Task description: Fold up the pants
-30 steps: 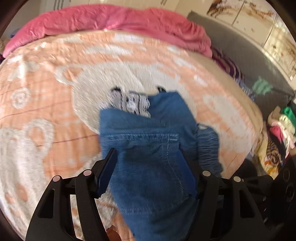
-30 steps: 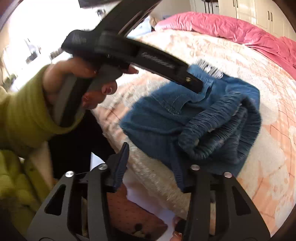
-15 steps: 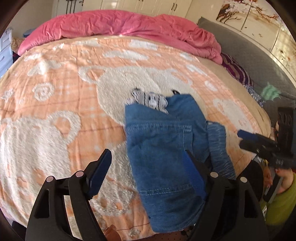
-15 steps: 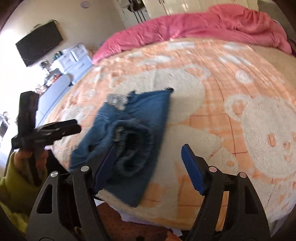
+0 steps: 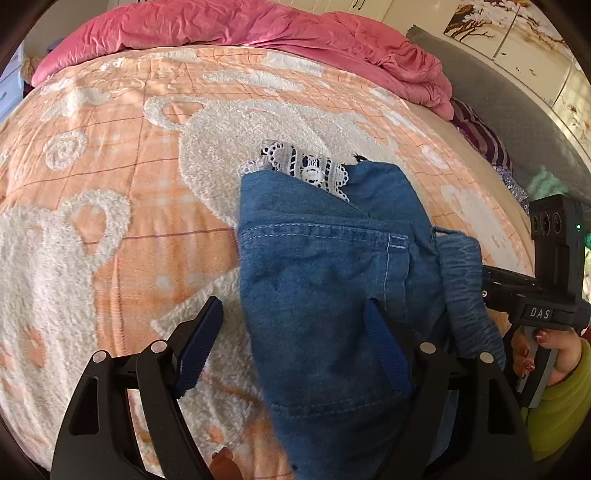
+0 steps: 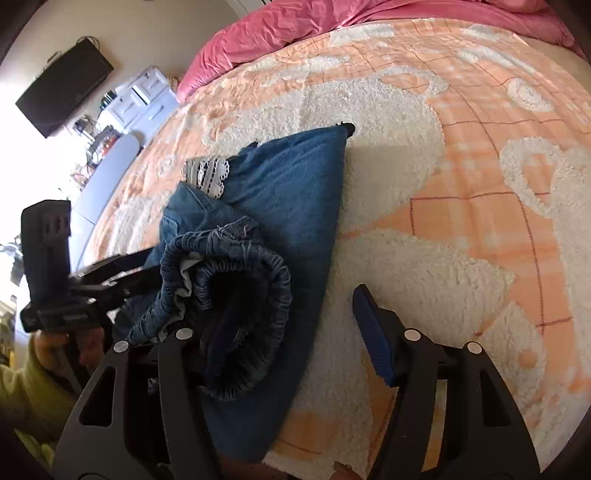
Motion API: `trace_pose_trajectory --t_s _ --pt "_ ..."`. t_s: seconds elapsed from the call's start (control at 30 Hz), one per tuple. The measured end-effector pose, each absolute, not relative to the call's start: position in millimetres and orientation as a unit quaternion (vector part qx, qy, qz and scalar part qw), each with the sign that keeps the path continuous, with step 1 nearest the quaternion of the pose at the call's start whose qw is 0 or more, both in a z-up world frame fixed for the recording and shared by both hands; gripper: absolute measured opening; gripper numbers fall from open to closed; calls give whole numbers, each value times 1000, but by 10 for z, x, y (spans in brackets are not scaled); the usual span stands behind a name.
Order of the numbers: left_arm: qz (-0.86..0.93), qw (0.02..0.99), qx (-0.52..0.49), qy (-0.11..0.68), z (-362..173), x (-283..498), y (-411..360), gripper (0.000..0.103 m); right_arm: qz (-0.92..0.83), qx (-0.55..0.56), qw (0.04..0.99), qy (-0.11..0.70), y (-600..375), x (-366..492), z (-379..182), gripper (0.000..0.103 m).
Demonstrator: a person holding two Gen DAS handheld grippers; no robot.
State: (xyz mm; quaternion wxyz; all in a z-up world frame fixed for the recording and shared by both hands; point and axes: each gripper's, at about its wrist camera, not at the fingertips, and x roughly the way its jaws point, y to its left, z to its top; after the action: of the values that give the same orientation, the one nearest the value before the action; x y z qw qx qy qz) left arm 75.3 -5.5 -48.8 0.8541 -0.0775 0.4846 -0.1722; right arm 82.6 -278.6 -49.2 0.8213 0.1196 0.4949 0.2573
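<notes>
The blue denim pants [image 5: 325,280] lie folded near the front edge of the bed, white lace trim [image 5: 306,168] poking out at their far end. My left gripper [image 5: 291,343] hovers open just over their left half, its right finger [image 5: 386,347] above the denim and its left finger [image 5: 197,345] above the blanket. My right gripper [image 6: 295,332] is at the elastic waistband [image 6: 236,291]. Its jaws are closing with the pants' [image 6: 295,206] folded edge between them. The left finger is hidden in the waistband opening, and the right finger [image 6: 371,334] stands off the cloth.
An orange and white fleecy blanket [image 5: 110,192] covers the bed, and a pink duvet [image 5: 240,26] is bunched along its far side. A grey headboard [image 5: 517,122] and a heap of clothes are at the right. A person's hand in a yellow-green sleeve [image 5: 561,391] holds the right gripper.
My left gripper has opened wider and sunk closer to the pants. The right gripper has rolled upright, swung over to the waistband end, and its jaws have narrowed since half a second ago.
</notes>
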Motion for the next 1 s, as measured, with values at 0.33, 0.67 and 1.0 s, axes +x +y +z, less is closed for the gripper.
trace_pose_trajectory --t_s 0.33,0.67,1.0 --pt "-181 851 -98 483 -566 858 -162 75 261 126 821 492 -2698 941 -575 48" --pt "-171 871 -71 455 -401 744 -249 36 265 112 845 451 -2570 784 -429 14" --pt "-168 896 -60 407 133 849 -261 26 274 39 885 374 -2257 851 191 12"
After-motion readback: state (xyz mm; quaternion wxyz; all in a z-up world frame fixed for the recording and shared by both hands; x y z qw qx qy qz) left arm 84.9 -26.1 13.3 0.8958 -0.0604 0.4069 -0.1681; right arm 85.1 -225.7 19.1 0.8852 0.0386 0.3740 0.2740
